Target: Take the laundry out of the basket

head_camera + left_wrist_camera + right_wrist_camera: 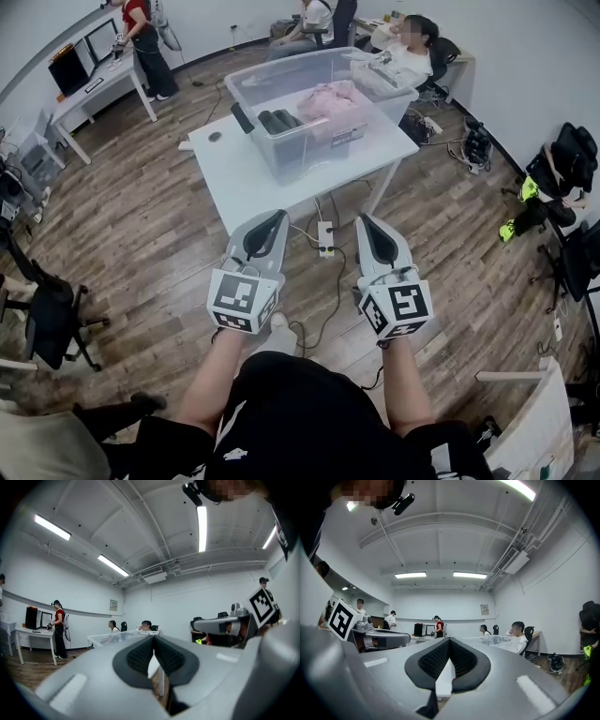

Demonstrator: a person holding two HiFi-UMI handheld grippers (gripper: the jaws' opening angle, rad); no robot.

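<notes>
While both grippers are held short of the white table point(234, 178), you are in the approach step; no item is lifted. The left gripper point(275, 223) and right gripper point(367, 225) have their ribbed dark pads pressed together on nothing. On the table stands the clear, rigid plastic basket point(281, 150). Soft, crumpled pink laundry point(328, 101) and dark rolled items point(278, 120) lie inside it. The next move likely calls for spreading the jaws and reaching over the rim.
</notes>
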